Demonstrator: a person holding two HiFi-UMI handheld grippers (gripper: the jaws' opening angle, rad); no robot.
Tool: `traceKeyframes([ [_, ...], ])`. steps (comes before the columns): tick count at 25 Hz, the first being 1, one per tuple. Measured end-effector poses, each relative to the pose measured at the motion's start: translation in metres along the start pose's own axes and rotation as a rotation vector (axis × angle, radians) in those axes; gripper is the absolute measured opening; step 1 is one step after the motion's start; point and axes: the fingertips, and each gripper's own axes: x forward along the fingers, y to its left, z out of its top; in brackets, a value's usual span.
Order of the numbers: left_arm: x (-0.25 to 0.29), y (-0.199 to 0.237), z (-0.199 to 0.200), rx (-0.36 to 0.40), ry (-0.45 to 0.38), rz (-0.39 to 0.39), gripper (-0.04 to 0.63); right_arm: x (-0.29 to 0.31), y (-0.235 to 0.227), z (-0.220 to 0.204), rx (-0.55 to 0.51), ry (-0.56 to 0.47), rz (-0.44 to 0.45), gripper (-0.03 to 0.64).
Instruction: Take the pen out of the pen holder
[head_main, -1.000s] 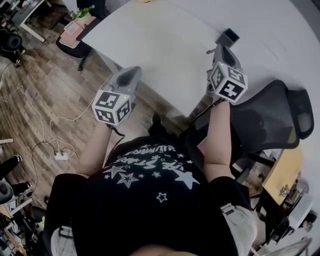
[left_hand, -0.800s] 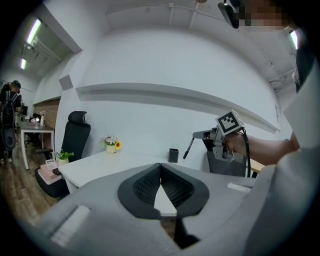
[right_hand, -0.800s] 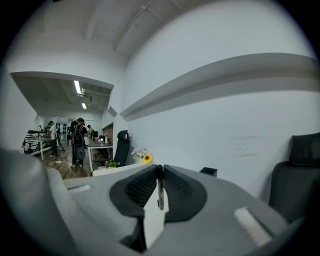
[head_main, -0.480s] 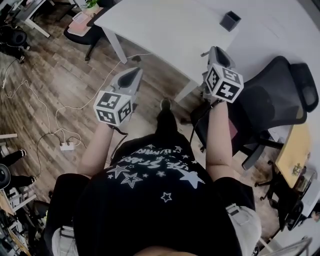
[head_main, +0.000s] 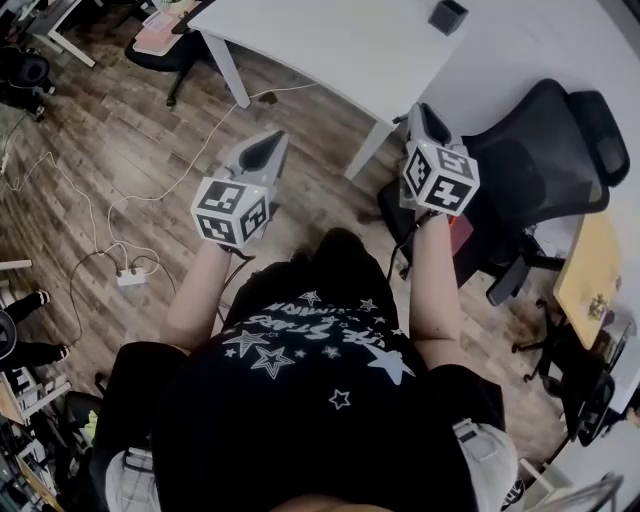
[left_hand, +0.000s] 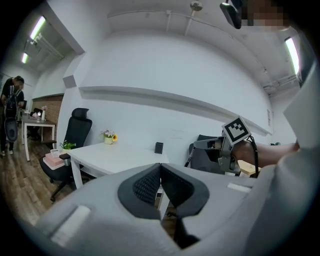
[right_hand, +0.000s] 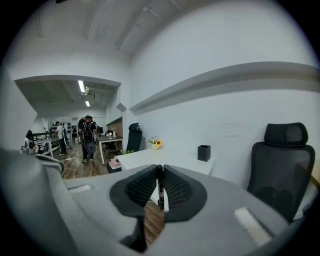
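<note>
Office, wood floor; white desk (head_main: 330, 50) carries black pen holder (right_hand: 203, 153), well ahead of both grippers. Right gripper (right_hand: 160, 175) clenched on pen (right_hand: 160, 197) — long axis upright between pads, clear of holder. Left gripper (left_hand: 160, 172) closed, empty — farther from holder.

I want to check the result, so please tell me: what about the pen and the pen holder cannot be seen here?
- Inside of the pen holder: its dark walls hide it in the right gripper view. In the head view it is too small and dark, at the top edge.
- The pen in the right gripper: the gripper's body covers it in the head view.
- The pen's markings: too thin and dark to make out.
</note>
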Motion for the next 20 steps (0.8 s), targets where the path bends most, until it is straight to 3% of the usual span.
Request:
traceKeyframes([
  [20, -0.032, -0.136, -0.027, -0.008, 0.023, 0.061, 0.011, -0.097, -0.035, -0.068, 0.037, 0.072, 0.129, 0.041],
])
